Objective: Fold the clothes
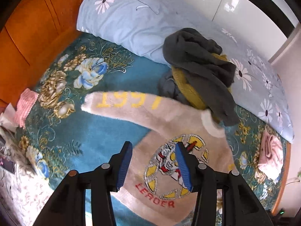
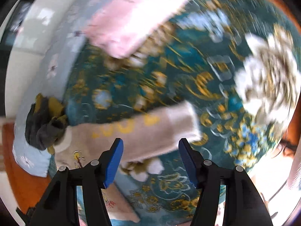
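Left gripper at lower centre of the left wrist view, blue pads parted, nothing between them, held above the beige sweater. Sweater spread flat on the teal floral blanket in the lower middle of that frame, round crest and red "LEADER" lettering just behind the pads, one sleeve with yellow digits stretched toward the middle left. Heap of dark grey and mustard clothes at centre right, touching the sweater's white collar and leaning on a pale blue daisy-print quilt across the top. Folded pink garment at the right edge, another pink knit piece at the left edge, orange wood panel in the upper left. Right gripper at lower centre of the right wrist view, blue fingers spread apart and empty, hanging over the other sleeve of the beige sweater, which runs across the middle of a heavily blurred frame. Grey and mustard heap at left there, pink folded piece at top centre.
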A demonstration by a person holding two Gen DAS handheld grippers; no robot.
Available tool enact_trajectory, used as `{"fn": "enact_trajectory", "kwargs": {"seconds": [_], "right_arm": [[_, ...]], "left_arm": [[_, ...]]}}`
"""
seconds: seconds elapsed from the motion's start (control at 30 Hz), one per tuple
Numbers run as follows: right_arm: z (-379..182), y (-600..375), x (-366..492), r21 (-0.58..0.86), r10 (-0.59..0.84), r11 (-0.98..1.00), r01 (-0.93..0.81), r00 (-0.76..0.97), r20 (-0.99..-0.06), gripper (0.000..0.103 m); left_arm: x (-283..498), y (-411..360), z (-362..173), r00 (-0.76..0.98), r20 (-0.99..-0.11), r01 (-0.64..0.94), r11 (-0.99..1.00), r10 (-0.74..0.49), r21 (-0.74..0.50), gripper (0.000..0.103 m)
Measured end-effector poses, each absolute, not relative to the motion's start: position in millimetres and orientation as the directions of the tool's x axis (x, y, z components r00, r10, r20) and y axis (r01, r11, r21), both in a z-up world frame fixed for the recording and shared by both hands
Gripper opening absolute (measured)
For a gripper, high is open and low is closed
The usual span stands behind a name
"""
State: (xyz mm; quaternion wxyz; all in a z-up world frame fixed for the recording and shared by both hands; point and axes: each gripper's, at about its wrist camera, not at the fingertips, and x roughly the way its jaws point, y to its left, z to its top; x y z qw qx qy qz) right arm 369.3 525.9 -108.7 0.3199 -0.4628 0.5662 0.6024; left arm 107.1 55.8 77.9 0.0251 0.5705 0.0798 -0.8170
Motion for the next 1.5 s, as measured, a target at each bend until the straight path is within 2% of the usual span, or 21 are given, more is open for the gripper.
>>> {"fn": "enact_trajectory", "kwargs": {"seconds": [0.13,0.3,0.6,0.67,0.7,0.73,0.77,0.9,1.07,1.2,1.4,1.5], "right_arm": [[-155.6,529.4,394.0,0.413,-0.209,-0.024,-0.911,-0.399,-0.893,0.062],[-191.5,538.0,396.7,0.442,-0.231,0.012,-0.897,-0.433,-0.871,0.062],[-219.3,532.6,385.4,0.467,-0.248,0.019,-0.884,-0.456,-0.855,0.063],[-220.0,532.7,385.6,0.447,-0.247,0.031,-0.894,-0.440,-0.863,0.046],[-219.4,534.1,385.2,0.439,-0.250,0.034,-0.898,-0.433,-0.866,0.032],[-217.8,536.1,383.9,0.447,-0.250,0.035,-0.894,-0.441,-0.862,0.022],[-214.8,538.5,381.6,0.459,-0.248,0.031,-0.888,-0.452,-0.857,0.019],[-179.1,558.2,350.5,0.515,-0.207,-0.117,-0.849,-0.486,-0.849,0.014],[-122.4,605.8,308.8,0.534,-0.117,-0.301,-0.790,-0.525,-0.843,0.012],[-76.7,628.6,266.0,0.491,-0.046,-0.454,-0.743,-0.531,-0.846,0.011],[-81.8,621.2,238.9,0.432,-0.047,-0.507,-0.746,-0.477,-0.878,0.012],[-80.4,612.9,242.3,0.406,-0.044,-0.497,-0.767,-0.445,-0.894,0.016]], "left_arm": [[129.9,79.9,85.7,-0.329,-0.944,0.141,-0.986,0.032,-0.083,0.051],[152.4,94.0,96.7,-0.322,-0.946,0.137,-0.991,-0.040,-0.004,0.051],[180.7,77.1,105.0,-0.303,-0.947,0.222,-0.974,-0.109,0.041,0.052],[182.8,74.6,103.9,-0.296,-0.950,0.234,-0.972,-0.103,0.032,0.052],[183.5,73.5,103.2,-0.293,-0.951,0.240,-0.970,-0.100,0.029,0.052],[183.3,73.0,102.3,-0.290,-0.952,0.243,-0.970,-0.097,0.025,0.052],[183.0,72.6,101.3,-0.287,-0.953,0.247,-0.969,-0.093,0.021,0.052],[182.1,69.5,99.4,-0.282,-0.956,0.261,-0.965,-0.079,0.002,0.052],[183.3,57.7,102.1,-0.289,-0.955,0.273,-0.962,-0.070,-0.012,0.052],[189.1,34.3,94.6,-0.268,-0.961,0.309,-0.951,-0.065,-0.022,0.052],[198.7,-2.7,68.4,-0.217,-0.976,0.356,-0.934,-0.037,-0.044,0.052],[202.2,-23.6,44.0,-0.166,-0.986,0.391,-0.919,-0.019,-0.048,0.053]]}}
